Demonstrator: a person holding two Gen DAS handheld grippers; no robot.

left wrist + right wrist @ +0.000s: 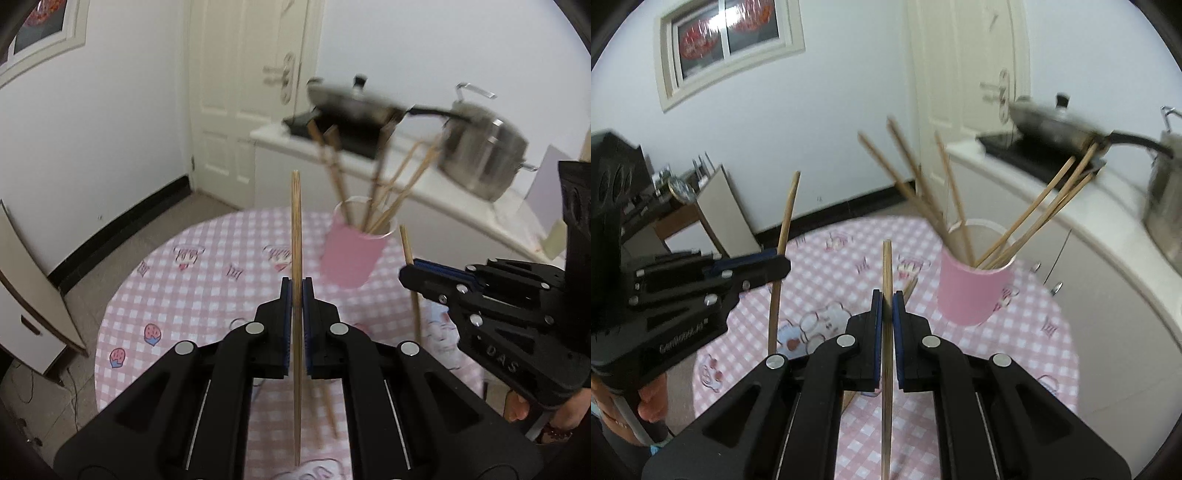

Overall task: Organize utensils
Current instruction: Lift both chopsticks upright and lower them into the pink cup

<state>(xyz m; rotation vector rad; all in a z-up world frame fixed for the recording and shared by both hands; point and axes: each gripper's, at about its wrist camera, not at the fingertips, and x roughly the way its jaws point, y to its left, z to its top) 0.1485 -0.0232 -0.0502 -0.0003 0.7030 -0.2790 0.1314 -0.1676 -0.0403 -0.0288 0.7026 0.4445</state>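
A pink cup [351, 254] [975, 291] stands on the round checkered table and holds several wooden chopsticks [376, 184] [1030, 218] fanned outward. My left gripper [296, 291] is shut on one upright chopstick [296, 221], left of the cup and above the table. My right gripper [887, 299] is shut on another upright chopstick [886, 266], near the cup's left side. Each gripper shows in the other's view: the right gripper [410, 271] with its chopstick [406, 243], the left gripper [779, 264] with its chopstick [788, 210]. A loose chopstick [328, 406] [910, 288] lies on the table.
The table [207, 288] [1027, 350] has a pink checkered cloth. Behind it a white counter [461, 199] [1071, 206] carries a black cooktop with a lidded pan [354, 103] [1052, 122] and a steel pot [484, 155] [1167, 199]. A white door [236, 92] is beyond.
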